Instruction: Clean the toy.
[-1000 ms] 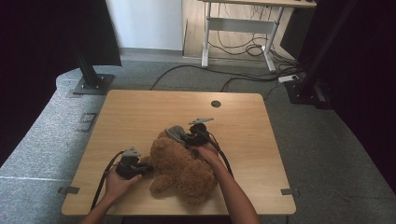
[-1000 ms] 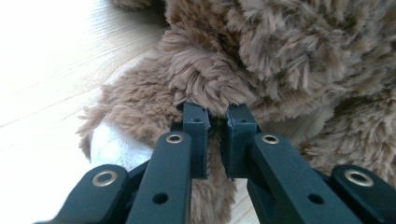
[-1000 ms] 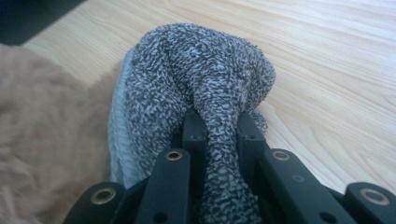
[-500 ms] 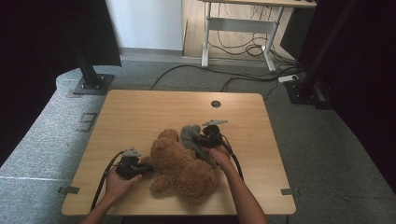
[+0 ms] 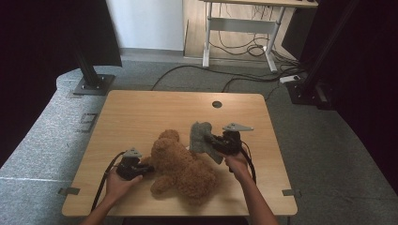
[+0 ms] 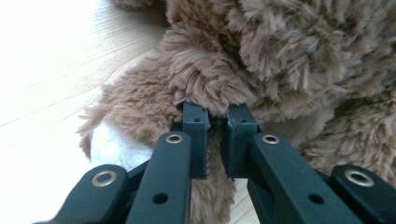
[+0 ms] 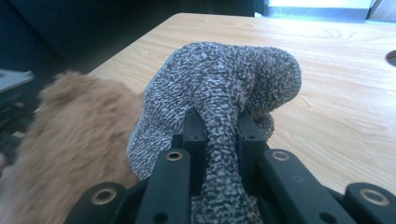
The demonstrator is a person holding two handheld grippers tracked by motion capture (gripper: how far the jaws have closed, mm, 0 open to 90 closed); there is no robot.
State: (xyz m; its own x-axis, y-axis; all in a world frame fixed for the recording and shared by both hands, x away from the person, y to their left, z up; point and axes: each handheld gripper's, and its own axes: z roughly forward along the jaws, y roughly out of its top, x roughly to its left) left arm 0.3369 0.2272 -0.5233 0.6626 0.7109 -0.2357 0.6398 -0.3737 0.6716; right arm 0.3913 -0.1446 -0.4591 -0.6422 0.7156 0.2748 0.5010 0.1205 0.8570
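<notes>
A brown teddy bear (image 5: 180,166) lies on the wooden table (image 5: 141,112), near the front edge. My left gripper (image 5: 146,168) is at the bear's left side, shut on a tuft of its fur (image 6: 212,95). My right gripper (image 5: 210,142) is held above the table to the right of the bear's head, shut on a grey knitted garment (image 5: 201,136) that hangs free of the bear. In the right gripper view the grey knit (image 7: 224,88) bunches over the jaws, with the bear's fur (image 7: 70,135) blurred at the left.
A round cable hole (image 5: 217,104) sits in the table's far right part. Beyond the table are a black stand base (image 5: 93,85), floor cables (image 5: 244,79) and a white desk frame (image 5: 239,28). Bare wood lies behind the bear.
My right gripper has moved right and up, drawing the grey garment off the bear's head. The left gripper has kept its hold and place.
</notes>
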